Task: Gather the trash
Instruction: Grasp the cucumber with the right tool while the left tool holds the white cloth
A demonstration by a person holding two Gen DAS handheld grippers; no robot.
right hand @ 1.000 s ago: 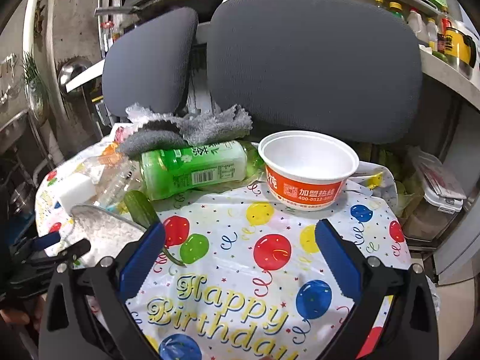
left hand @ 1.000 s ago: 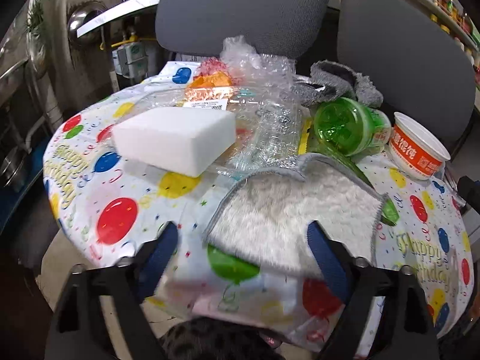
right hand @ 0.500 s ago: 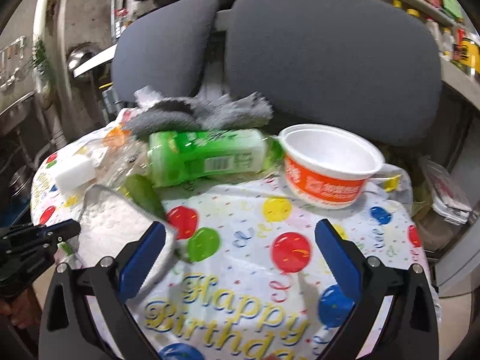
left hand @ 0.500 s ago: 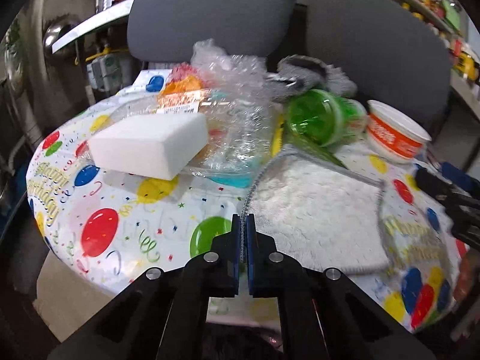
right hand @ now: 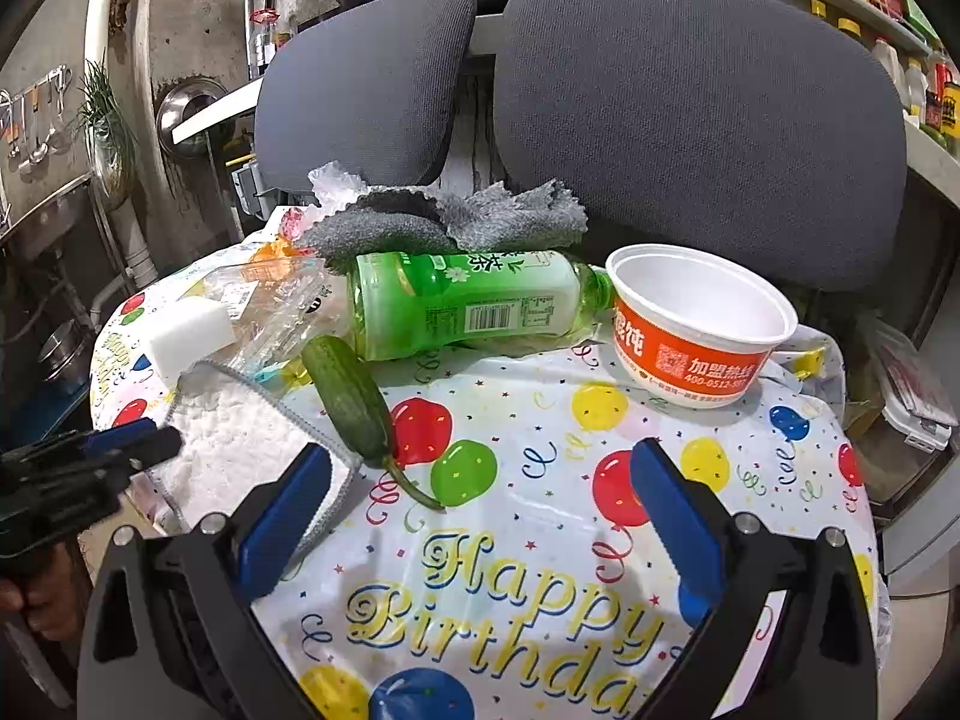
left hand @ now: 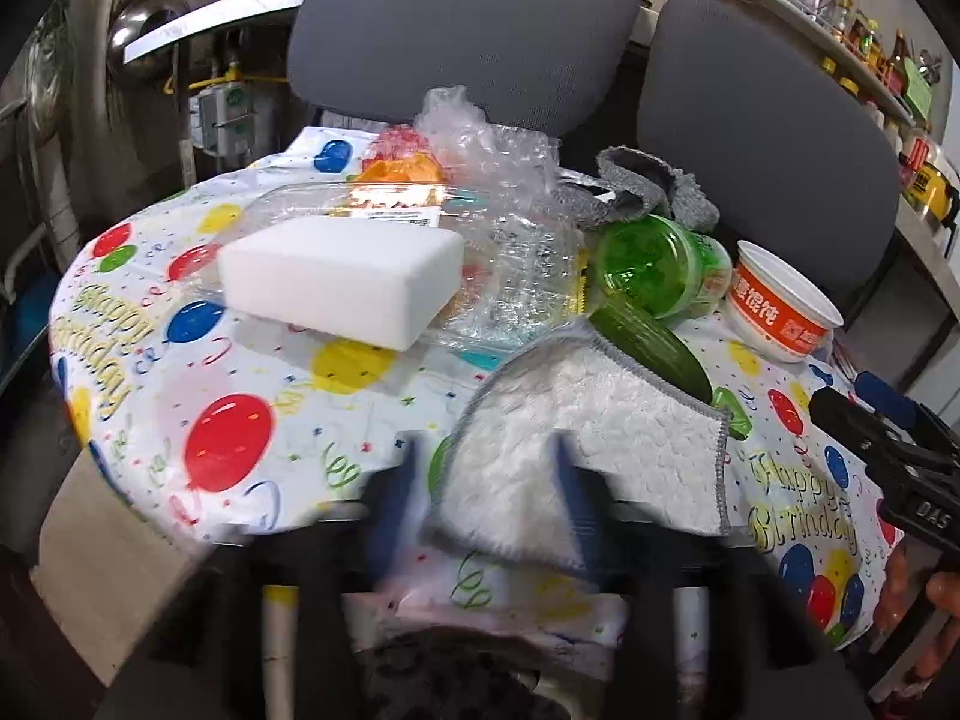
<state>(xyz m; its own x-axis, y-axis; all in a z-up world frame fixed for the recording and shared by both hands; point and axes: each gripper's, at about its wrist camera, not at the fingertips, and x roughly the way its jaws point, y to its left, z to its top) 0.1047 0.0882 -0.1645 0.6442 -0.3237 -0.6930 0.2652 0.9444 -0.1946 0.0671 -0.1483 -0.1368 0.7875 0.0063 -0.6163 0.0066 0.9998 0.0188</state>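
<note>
Trash covers the far half of the table [right hand: 798, 480], on a balloon-print cloth.

1. Left gripper [left hand: 486, 498]: our jaws have just been opening and stand apart, blurred, astride the near corner of the white cloth [left hand: 606, 438]; the pads do not press on it.
2. Right gripper [right hand: 474, 510]: we hold the jaws wide, with nothing between them, over the bare near part of the table; its left finger overlaps the white cloth's right corner.
3. Cucumber [right hand: 351, 396]: just beyond the white cloth, lying on its far right edge.
4. Green bottle [right hand: 468, 300]: on its side behind the cucumber, neck touching the bowl.
5. Bowl [right hand: 696, 324]: orange-and-white, upright, far right.
6. Sponge [left hand: 342, 282]: white block, left, resting on the clear tray [left hand: 510, 276].
7. Plastic wrap [left hand: 486, 138]: crumpled, behind the tray.
8. Grey rag [right hand: 456, 216]: bunched, behind the bottle.
9. Chairs [right hand: 690, 114]: two grey backs beyond the table.
</note>
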